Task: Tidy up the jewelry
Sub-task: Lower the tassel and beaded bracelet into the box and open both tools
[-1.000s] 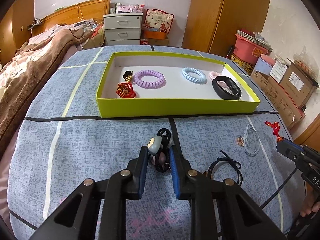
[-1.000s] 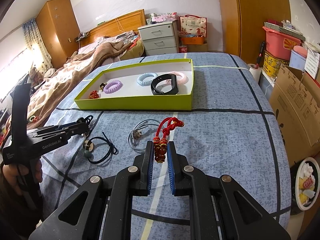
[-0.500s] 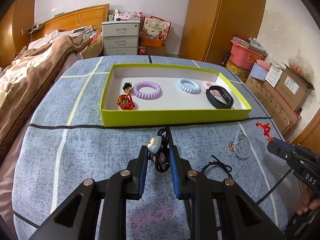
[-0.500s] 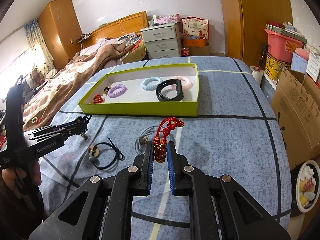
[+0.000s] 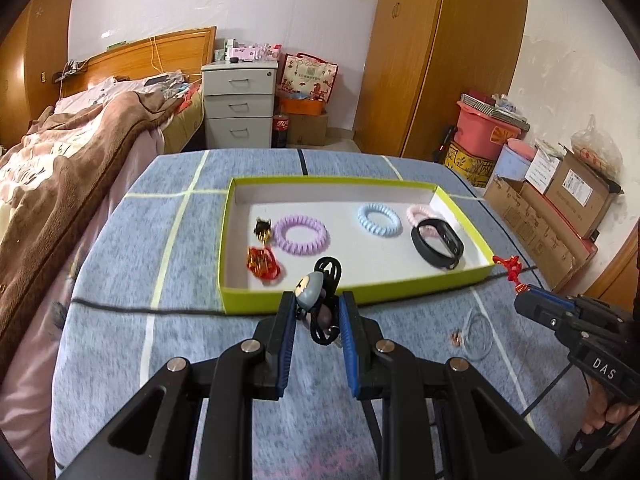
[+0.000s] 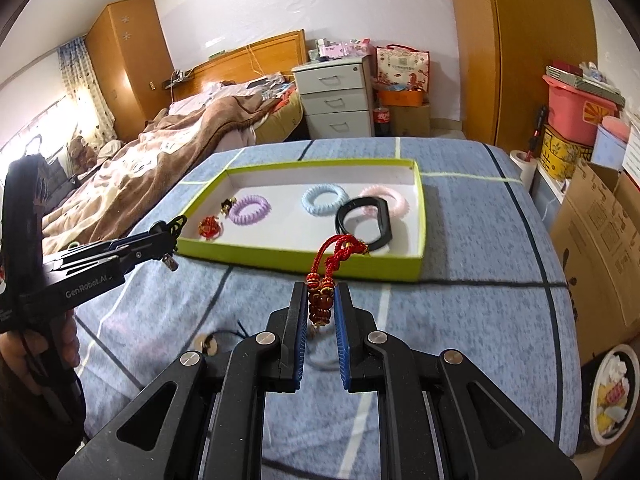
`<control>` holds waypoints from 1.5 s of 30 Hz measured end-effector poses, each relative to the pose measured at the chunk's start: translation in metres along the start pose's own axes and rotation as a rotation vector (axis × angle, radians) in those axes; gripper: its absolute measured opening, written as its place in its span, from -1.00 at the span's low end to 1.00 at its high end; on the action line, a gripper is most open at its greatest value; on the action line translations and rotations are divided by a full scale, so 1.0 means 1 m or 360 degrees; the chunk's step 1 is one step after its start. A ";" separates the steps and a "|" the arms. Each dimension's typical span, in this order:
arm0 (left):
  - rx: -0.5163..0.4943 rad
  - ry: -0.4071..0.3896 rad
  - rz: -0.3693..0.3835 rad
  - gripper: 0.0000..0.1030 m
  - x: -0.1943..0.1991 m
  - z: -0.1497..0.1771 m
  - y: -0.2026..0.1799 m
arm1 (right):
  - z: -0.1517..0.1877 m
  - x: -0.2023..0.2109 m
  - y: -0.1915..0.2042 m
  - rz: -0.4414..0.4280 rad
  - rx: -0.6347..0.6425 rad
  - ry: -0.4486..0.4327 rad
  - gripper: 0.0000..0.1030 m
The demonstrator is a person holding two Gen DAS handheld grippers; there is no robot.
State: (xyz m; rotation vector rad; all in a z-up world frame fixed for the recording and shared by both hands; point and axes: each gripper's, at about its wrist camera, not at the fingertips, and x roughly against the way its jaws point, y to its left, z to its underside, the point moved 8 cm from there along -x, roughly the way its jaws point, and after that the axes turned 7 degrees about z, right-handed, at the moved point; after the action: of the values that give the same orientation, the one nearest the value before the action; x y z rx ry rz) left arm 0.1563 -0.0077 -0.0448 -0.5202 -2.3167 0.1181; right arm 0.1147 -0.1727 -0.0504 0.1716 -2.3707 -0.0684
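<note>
Blue checked bench (image 5: 120, 272) in a bedroom. Carrying step: left gripper (image 5: 316, 312) fingers pinching black hair tie (image 5: 326, 300), right gripper (image 6: 321, 308) fingers squeezing red charm (image 6: 320, 300). Next: over green tray (image 5: 352, 294), then letting go.

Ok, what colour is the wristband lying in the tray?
Black. The wristband shows best in the right wrist view, overlapping the pink coil tie.

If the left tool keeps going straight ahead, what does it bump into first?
Probably the near wall of the green tray, right ahead of the left tool holding the black hair tie; depth is hard to judge.
</note>
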 end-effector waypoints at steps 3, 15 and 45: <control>0.0003 0.0000 0.0005 -0.56 -0.005 -0.012 0.005 | -0.009 -0.007 0.005 -0.0010 0.0012 0.0003 -0.73; -0.0019 0.0005 -0.0001 -0.56 -0.038 -0.052 0.015 | -0.032 -0.056 0.019 -0.0043 0.0056 0.0105 -0.73; 0.0021 0.0232 0.0021 -0.55 -0.119 -0.061 0.019 | -0.033 -0.112 0.033 0.0002 0.0158 0.0248 -0.73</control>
State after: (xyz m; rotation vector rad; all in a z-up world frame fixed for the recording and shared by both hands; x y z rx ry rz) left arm 0.2813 -0.0424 -0.0838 -0.5204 -2.1693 0.0984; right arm 0.2144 -0.1243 -0.1001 0.2151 -2.2197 0.0615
